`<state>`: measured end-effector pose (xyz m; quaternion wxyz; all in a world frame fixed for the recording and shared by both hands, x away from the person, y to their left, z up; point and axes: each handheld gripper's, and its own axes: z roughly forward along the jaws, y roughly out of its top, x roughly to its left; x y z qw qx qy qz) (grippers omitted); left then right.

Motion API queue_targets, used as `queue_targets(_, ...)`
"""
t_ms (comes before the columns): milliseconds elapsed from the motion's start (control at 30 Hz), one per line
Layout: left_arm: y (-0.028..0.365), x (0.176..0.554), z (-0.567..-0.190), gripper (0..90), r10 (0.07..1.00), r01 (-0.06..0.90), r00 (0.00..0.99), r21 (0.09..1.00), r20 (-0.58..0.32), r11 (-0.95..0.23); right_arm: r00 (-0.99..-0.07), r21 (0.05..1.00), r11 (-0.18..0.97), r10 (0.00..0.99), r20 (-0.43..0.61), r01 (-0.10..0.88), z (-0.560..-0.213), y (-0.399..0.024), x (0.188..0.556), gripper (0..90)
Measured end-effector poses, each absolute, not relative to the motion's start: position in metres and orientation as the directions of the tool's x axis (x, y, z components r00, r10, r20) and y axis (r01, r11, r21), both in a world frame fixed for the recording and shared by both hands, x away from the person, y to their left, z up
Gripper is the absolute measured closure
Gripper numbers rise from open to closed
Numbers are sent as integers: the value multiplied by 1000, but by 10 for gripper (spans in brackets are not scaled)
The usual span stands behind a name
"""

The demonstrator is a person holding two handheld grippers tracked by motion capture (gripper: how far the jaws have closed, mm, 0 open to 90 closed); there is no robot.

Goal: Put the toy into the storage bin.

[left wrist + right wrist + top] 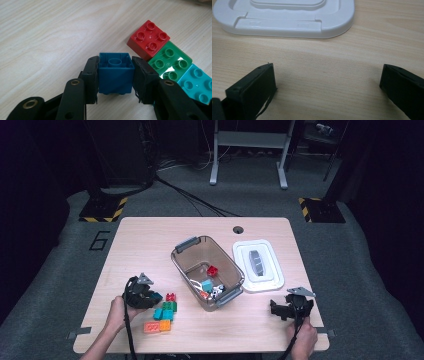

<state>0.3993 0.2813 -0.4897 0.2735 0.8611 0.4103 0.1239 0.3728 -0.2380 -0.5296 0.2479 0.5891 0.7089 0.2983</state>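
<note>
My left gripper point(115, 75) is shut on a dark blue brick point(115, 72), its pads pressed against two opposite sides, with the brick's hollow underside facing the camera. In the high view this gripper point(150, 296) sits at the table's front left with the blue brick point(156, 296) at its tips. Just to its right lie a red brick point(148, 40), a green brick point(170, 62) and a teal brick point(197, 83). My right gripper point(327, 85) stands open over bare wood, nothing between its fingers; it rests at the front right point(280, 309).
A clear grey bin point(180, 262) stands mid-table with a red brick point(212, 270) and several other pieces inside. Its white lid point(270, 270) lies flat to the right, just beyond my right gripper point(287, 22). An orange brick point(157, 326) lies near the front edge.
</note>
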Motion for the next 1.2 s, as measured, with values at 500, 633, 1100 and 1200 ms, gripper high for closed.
queue_targets(500,299,403,-471,590,800,635,600,622,-24,-458,-182,715,127,983,1,688,-530,-238,373,0)
queue_targets(633,302,404,-462,590,807,631,591,637,-24,-443,-181,717,125,984,1,685,-530,-238,373,0)
queue_targets(1100,301,415,-421,589,794,593,607,647,31,-479,-178,714,122,984,3,690,-529,-238,372,0)
queue_targets(1200,299,418,-413,589,792,581,609,655,43,-483,-175,713,119,984,6,691,-529,-237,372,0)
